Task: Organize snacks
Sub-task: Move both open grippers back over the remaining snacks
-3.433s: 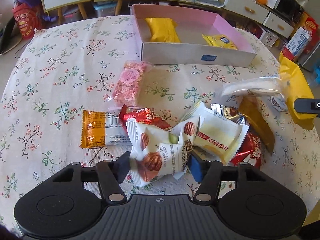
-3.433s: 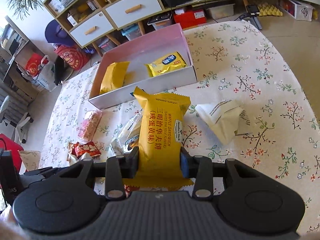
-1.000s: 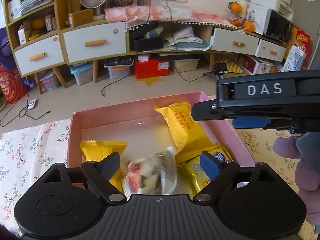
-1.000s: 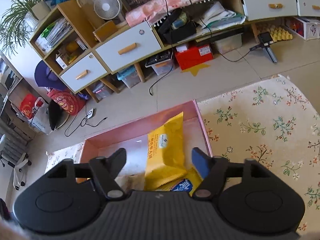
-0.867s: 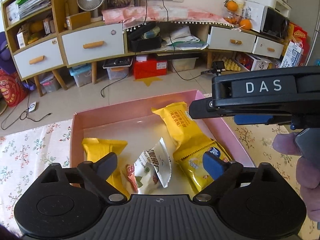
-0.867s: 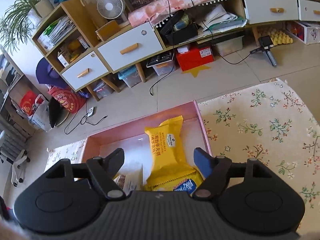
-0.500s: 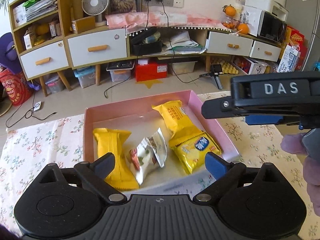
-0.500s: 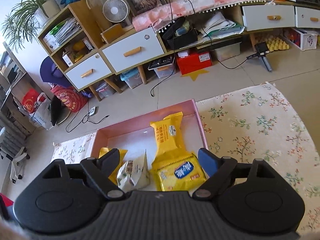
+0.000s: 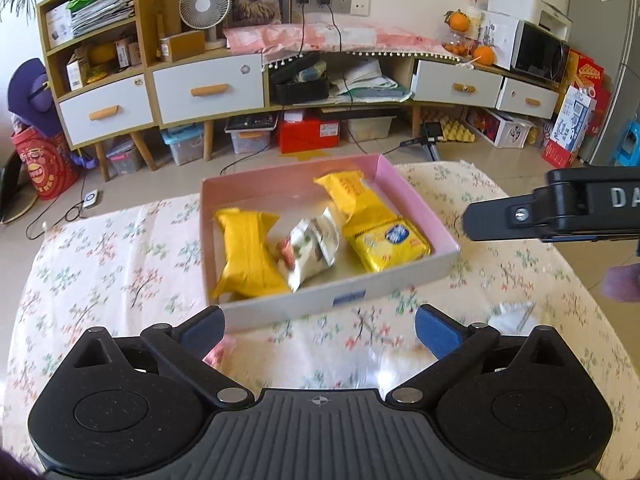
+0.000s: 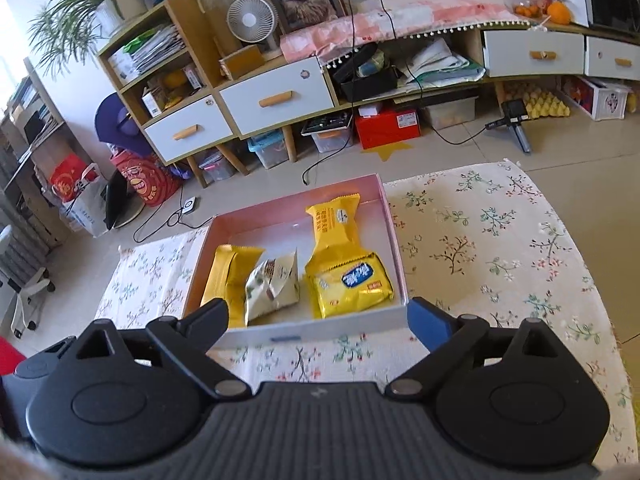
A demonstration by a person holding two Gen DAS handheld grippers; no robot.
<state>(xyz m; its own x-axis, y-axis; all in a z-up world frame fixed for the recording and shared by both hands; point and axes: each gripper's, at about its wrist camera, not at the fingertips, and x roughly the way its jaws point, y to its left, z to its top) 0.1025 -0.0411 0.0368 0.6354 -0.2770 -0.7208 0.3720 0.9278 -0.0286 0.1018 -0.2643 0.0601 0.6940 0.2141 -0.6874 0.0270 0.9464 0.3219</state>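
Note:
A pink box (image 9: 288,168) on the floral tablecloth holds several snacks: a yellow pack (image 9: 246,256) at its left, a white pecan pack (image 9: 310,250) in the middle, a yellow waffle pack (image 9: 352,196) at the back right and a yellow biscuit pack (image 9: 388,242) in front of it. My left gripper (image 9: 318,332) hovers before the box's near wall, jaws opening, nothing between them. My right gripper (image 10: 318,318) hangs over the same wall of the box (image 10: 292,204), jaws also opening and empty. The waffle pack (image 10: 334,226) and pecan pack (image 10: 274,284) lie loose inside.
A pink candy packet (image 9: 220,350) peeks out by my left finger. A pale wrapper (image 9: 512,316) lies on the cloth at the right. The right gripper's black finger (image 9: 520,216) and a person's fingertip (image 9: 622,284) cross the right side. Beyond the table's far edge is floor and a low cabinet (image 9: 208,88).
Both grippers have drawn back from over the box and risen, with jaws spreading wider. The pecan pack and the waffle pack, let go, now lie in the box.

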